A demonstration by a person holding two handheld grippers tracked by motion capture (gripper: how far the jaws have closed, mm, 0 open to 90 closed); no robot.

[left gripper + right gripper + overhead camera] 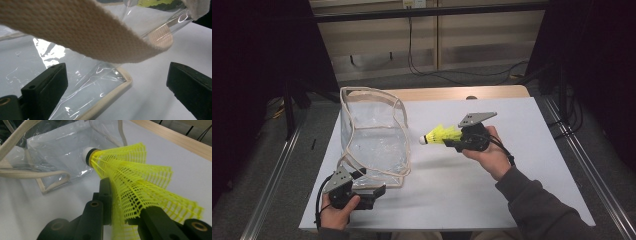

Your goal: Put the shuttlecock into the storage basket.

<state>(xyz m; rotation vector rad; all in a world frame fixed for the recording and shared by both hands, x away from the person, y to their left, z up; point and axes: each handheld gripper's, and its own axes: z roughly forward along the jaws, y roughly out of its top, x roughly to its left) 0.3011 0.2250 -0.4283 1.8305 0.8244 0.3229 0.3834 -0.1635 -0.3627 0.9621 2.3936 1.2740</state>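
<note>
Here the right gripper (455, 140) is pinching the yellow shuttlecock (441, 135) by its mesh skirt, above the table (512, 170) just beside the clear bag (374, 137). Light and springy, it looks easily crushed; the cork end seems sturdier. The left gripper (379, 191) is resting open-jawed by the bag's strap (82, 32).

Both grippers are matte black. The left gripper (377, 192), at the lower left of the high view, carries a grey three-cornered plate dotted with small dark holes, and a black cable loops from its body round the hand. The right gripper (449, 141), right of centre, bears the same kind of grey plate and a thin black cable by the wrist. That arm wears a dark grey long sleeve (539, 207). In the gripper views the jaws are blocky, with round screw holes and brass-coloured bushings.
</note>
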